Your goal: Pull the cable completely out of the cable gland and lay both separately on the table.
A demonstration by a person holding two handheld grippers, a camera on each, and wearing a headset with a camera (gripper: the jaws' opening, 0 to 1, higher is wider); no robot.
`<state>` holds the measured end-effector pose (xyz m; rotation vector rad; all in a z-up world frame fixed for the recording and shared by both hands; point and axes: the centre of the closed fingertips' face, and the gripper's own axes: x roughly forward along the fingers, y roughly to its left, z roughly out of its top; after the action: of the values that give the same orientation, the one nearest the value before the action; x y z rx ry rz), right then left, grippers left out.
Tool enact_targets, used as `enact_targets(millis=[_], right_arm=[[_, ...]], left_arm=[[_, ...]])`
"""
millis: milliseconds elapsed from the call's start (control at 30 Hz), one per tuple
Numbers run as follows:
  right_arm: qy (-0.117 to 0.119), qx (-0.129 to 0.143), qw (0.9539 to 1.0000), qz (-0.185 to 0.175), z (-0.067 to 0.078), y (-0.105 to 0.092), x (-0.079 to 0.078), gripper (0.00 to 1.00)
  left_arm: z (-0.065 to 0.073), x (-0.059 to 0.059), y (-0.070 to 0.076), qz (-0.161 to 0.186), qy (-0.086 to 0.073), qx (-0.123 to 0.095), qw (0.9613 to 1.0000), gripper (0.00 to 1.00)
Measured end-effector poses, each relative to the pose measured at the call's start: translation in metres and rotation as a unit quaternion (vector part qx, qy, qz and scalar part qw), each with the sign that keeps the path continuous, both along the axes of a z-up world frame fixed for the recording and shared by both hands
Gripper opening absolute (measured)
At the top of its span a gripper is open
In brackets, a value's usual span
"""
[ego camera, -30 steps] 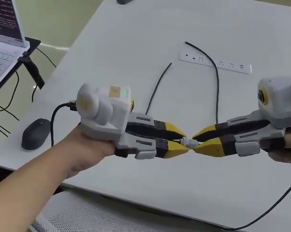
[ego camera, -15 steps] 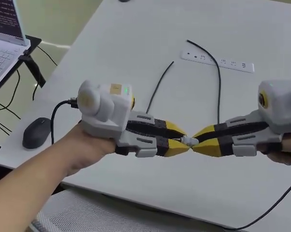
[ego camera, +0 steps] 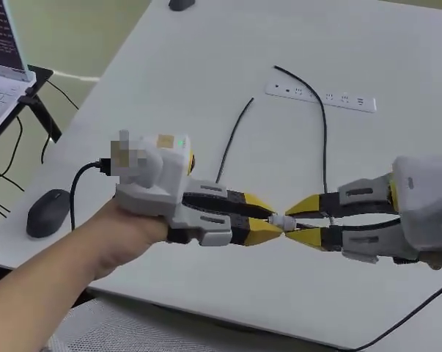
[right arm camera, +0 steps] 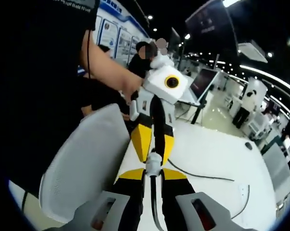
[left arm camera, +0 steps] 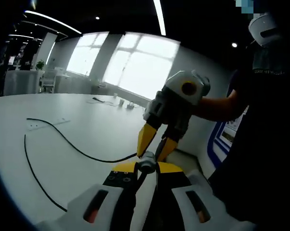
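Both ends are held above the white surface (ego camera: 206,59): my left gripper (ego camera: 268,226) has its fingers pressed onto the small white cable gland (ego camera: 278,220). My right gripper (ego camera: 292,222), facing it tip to tip, pinches the black cable (ego camera: 324,147) just where it leaves the gland. The cable, not yet out, trails back over the surface past a white power strip (ego camera: 319,97).
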<state>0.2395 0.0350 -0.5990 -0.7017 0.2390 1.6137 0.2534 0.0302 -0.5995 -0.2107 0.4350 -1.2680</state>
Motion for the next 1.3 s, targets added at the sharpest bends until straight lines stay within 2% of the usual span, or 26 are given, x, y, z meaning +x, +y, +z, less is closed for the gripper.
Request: enact_targets(millis=[67, 100, 233, 333, 433, 467, 567, 667, 767, 900, 933, 1000, 1067, 1133, 1267, 1300], right_arm=[[-0.026, -0.005, 0.9996, 0.002, 0.000, -0.001, 0.000, 0.07], [-0.027, -0.007, 0.9996, -0.004, -0.001, -0.002, -0.001, 0.07], [-0.046, -0.007, 0.9988, -0.014, -0.002, -0.004, 0.003, 0.08], [-0.035, -0.006, 0.9992, -0.020, -0.002, -0.005, 0.003, 0.08], [-0.007, -0.006, 0.9995, -0.030, -0.004, -0.006, 0.002, 0.08], [-0.012, -0.003, 0.9995, -0.028, -0.004, -0.006, 0.002, 0.08], [0.004, 0.006, 0.9993, -0.037, -0.004, -0.006, 0.002, 0.08], [0.007, 0.009, 0.9991, -0.041, -0.003, -0.006, 0.002, 0.09], [0.016, 0.010, 0.9986, -0.049, -0.002, -0.007, 0.001, 0.10], [0.020, 0.012, 0.9977, -0.064, 0.001, -0.009, 0.001, 0.15], [0.027, 0.017, 0.9968, -0.074, 0.004, -0.010, 0.001, 0.15], [0.064, 0.024, 0.9915, -0.111, 0.006, -0.014, 0.003, 0.18], [0.043, 0.023, 0.9922, -0.115, 0.006, -0.018, 0.005, 0.19], [0.032, 0.015, 0.9900, -0.136, 0.006, -0.024, 0.009, 0.17], [0.041, 0.004, 0.9803, -0.193, -0.001, -0.031, 0.015, 0.13], [0.018, -0.004, 0.9785, -0.205, -0.004, -0.034, 0.020, 0.11]], left_arm=[[0.001, 0.000, -0.001, 0.002, 0.008, -0.003, 1.0000, 0.15], [0.001, -0.001, -0.001, 0.003, 0.014, -0.005, 0.9999, 0.15], [0.002, 0.000, -0.003, 0.010, 0.012, -0.006, 0.9998, 0.15], [0.001, -0.001, -0.004, 0.010, 0.010, -0.003, 0.9999, 0.15], [0.000, -0.004, -0.005, 0.006, 0.007, 0.003, 1.0000, 0.15], [0.001, -0.004, -0.005, 0.007, 0.006, 0.003, 1.0000, 0.15], [0.002, -0.005, -0.007, 0.009, -0.004, 0.005, 0.9999, 0.15], [0.003, -0.005, -0.010, 0.009, -0.009, 0.008, 0.9999, 0.15], [0.001, -0.005, -0.012, 0.007, -0.024, 0.022, 0.9995, 0.15], [0.001, -0.006, -0.012, 0.006, -0.028, 0.028, 0.9992, 0.15], [0.002, -0.006, -0.011, 0.007, -0.034, 0.028, 0.9990, 0.15], [0.004, -0.005, -0.011, 0.010, -0.039, 0.028, 0.9988, 0.15], [0.005, -0.005, -0.010, 0.012, -0.043, 0.030, 0.9986, 0.15], [0.008, -0.005, -0.008, 0.015, -0.050, 0.031, 0.9982, 0.15], [0.013, -0.001, -0.005, 0.025, -0.063, 0.034, 0.9971, 0.15], [0.014, 0.000, -0.004, 0.027, -0.066, 0.034, 0.9969, 0.15]])
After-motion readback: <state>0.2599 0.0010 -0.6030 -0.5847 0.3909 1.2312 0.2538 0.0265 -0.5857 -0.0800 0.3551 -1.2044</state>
